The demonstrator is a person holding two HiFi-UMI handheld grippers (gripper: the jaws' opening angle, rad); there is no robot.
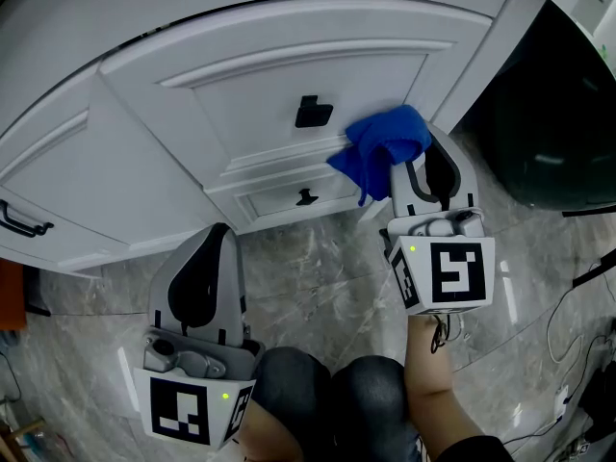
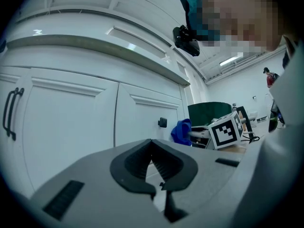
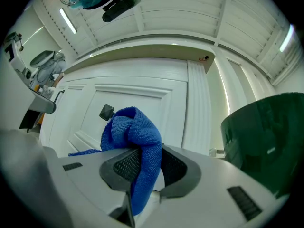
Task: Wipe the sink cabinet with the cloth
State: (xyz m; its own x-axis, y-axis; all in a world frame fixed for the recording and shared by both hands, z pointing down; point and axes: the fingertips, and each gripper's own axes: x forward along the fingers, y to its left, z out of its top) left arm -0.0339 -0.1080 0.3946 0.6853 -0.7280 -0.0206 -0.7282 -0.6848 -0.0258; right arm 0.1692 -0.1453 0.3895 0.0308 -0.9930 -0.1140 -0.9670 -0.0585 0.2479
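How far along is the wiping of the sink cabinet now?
Done: the blue cloth is clamped in the right tongs. In hand: the cloth is up at the cabinet door, beside its black knob. Remaining: the wiping itself; no wiped area shows. The left tongs hold nothing.

The sink cabinet (image 1: pixel 241 75) stands before me. My right gripper (image 1: pixel 421 173) is at its right door, with the cloth (image 1: pixel 380 147) between its jaws, just right of the knob (image 1: pixel 313 112). My left gripper (image 1: pixel 207 258) is lower left, over the floor (image 1: pixel 318 287).
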